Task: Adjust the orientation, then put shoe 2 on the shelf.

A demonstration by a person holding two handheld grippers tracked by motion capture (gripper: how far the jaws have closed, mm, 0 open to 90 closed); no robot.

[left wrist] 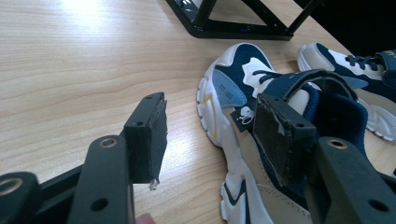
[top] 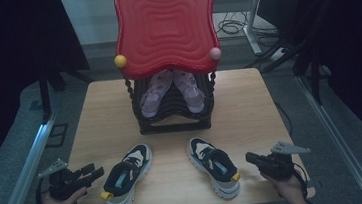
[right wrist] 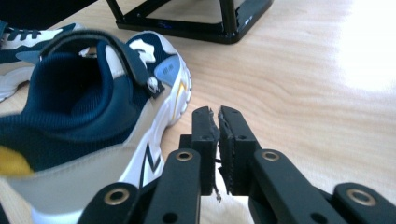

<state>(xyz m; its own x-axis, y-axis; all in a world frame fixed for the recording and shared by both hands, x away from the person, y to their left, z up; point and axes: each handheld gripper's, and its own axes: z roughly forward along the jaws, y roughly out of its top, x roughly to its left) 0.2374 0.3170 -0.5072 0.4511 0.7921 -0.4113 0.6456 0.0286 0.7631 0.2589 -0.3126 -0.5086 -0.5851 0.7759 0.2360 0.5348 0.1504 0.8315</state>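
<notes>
Two navy, white and beige sneakers lie on the wooden table (top: 250, 110), toes pointing away from me. The left sneaker (top: 126, 176) (left wrist: 261, 154) is just right of my left gripper (top: 91, 173) (left wrist: 210, 135), which stands open with nothing between its pads. The right sneaker (top: 214, 165) (right wrist: 88, 121) lies left of my right gripper (top: 250, 157) (right wrist: 218, 122), whose pads are pressed together and empty. In the left gripper view the other sneaker (left wrist: 355, 88) shows farther off.
A black shoe rack (top: 173, 107) stands mid-table with a pair of purple sandals (top: 170, 90) on its shelf. A red wavy tray top (top: 164, 25) with a yellow knob (top: 120, 61) and a pink knob (top: 215, 53) sits above it. Metal rails (top: 24, 167) flank the table.
</notes>
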